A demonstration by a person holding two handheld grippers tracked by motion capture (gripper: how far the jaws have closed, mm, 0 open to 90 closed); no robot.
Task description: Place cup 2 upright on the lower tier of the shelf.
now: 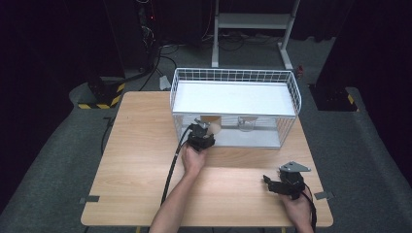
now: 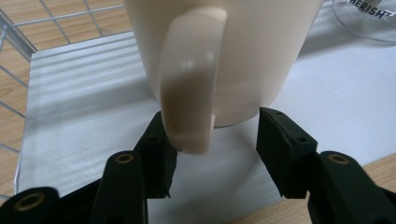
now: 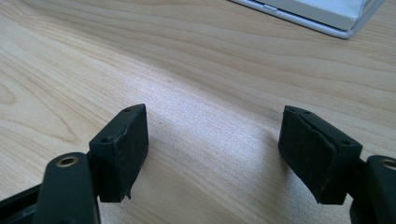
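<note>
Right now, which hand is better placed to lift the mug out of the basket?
Left. The left gripper is shut on the mug in the basket; the right gripper hangs open over the table, far off.

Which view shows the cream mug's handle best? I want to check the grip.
The left gripper view: the cream mug's handle hangs close-up between the jaws. The high view shows just a small mug in the wire basket.

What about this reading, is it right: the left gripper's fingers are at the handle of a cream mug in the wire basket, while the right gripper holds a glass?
Not quite. The right gripper holds nothing: the right gripper view shows its fingers apart over the bare wooden table. The rest stands: the left gripper is at the cream mug in the wire basket.
</note>
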